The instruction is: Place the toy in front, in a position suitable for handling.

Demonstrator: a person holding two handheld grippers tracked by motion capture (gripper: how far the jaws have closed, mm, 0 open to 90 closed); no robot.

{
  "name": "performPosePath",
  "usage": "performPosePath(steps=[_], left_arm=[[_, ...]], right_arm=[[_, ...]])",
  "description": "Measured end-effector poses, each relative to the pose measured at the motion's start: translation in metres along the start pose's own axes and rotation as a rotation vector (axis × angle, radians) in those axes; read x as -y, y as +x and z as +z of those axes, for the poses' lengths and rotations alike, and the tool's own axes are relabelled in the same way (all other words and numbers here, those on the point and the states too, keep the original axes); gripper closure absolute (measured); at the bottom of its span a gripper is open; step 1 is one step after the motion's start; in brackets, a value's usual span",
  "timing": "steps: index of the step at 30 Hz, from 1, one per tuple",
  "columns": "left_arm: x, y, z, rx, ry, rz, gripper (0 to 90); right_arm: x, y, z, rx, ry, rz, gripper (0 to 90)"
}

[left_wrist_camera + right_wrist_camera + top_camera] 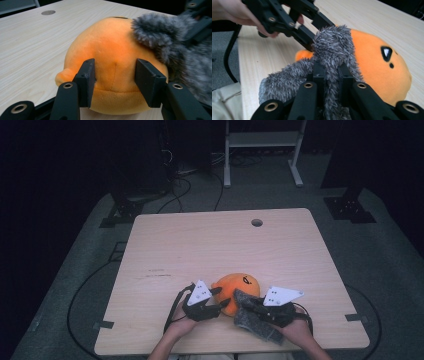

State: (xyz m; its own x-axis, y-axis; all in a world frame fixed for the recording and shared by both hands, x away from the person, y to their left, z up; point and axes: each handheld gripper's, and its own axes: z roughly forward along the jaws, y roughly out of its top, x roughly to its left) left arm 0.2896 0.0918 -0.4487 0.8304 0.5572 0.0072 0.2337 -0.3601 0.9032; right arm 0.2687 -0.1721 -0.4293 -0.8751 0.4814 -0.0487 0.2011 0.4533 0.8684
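Both grippers (220, 301) (248, 304) clamped: L orange plush (110, 50), R grey sock (332, 50).

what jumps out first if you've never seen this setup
A round orange plush toy with a small black face sits near the front edge of the pale wooden table. The left gripper pinches its orange body. The right gripper is clamped on a fuzzy grey cloth draped against the plush's side.

Fuzzy sock (250, 317) draped on plush toy (239, 287), table (200, 245) front edge.
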Motion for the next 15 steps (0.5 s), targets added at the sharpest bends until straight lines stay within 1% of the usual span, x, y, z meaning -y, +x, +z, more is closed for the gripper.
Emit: performPosePath(steps=[1, 2, 3, 4, 5, 6, 7, 8, 9, 10, 11, 12, 13, 15], left_arm=[[0.001, 0.001, -0.001, 0.002, -0.001, 0.001, 50.4], [0.001, 0.001, -0.002, 0.008, 0.001, 0.002, 50.4], [0.001, 0.001, -0.002, 0.008, 0.001, 0.002, 50.3], [0.001, 0.0, -0.002, 0.008, 0.003, 0.003, 50.3], [0.0, 0.0, 0.0, 0.008, 0.003, 0.005, 50.2], [0.0, 0.0, 0.0, 0.008, 0.003, 0.005, 50.1], [-0.001, 0.0, 0.0, 0.007, 0.002, 0.004, 50.1], [0.0, 0.0, 0.0, 0.001, 0.003, 0.006, 49.7], [0.0, 0.0, 0.0, 0.001, 0.003, 0.006, 49.6], [0.001, 0.0, 0.0, 0.003, -0.001, -0.001, 49.5], [0.001, 0.0, 0.0, 0.003, -0.001, -0.001, 49.4], [0.001, 0.0, 0.001, 0.003, -0.002, 0.0, 49.4], [0.001, 0.0, 0.001, 0.003, -0.002, 0.0, 49.3], [0.001, 0.0, 0.001, -0.003, -0.002, 0.006, 49.2]], right_arm=[[0.0, 0.0, 0.0, 0.0, 0.0, 0.0, 79.9], [0.002, -0.01, -0.003, 0.022, -0.004, 0.046, 80.0], [0.002, -0.01, -0.003, 0.022, -0.004, 0.046, 80.0], [0.004, -0.014, -0.005, 0.056, 0.003, 0.052, 79.9], [0.009, -0.024, -0.01, 0.115, 0.016, 0.079, 80.0], [0.011, -0.027, -0.012, 0.143, 0.025, 0.084, 80.0], [0.011, -0.027, -0.012, 0.143, 0.025, 0.084, 80.0], [0.011, -0.028, -0.016, 0.135, 0.015, 0.078, 79.9], [0.011, -0.028, -0.016, 0.135, 0.015, 0.078, 79.9], [0.008, -0.021, -0.016, 0.09, -0.011, 0.061, 79.9], [0.008, -0.021, -0.016, 0.09, -0.011, 0.061, 79.9], [0.004, -0.012, -0.012, 0.023, -0.029, 0.03, 79.8], [0.004, -0.012, -0.012, 0.023, -0.029, 0.03, 79.8], [0.003, -0.005, -0.006, -0.02, -0.013, 0.001, 79.8]])
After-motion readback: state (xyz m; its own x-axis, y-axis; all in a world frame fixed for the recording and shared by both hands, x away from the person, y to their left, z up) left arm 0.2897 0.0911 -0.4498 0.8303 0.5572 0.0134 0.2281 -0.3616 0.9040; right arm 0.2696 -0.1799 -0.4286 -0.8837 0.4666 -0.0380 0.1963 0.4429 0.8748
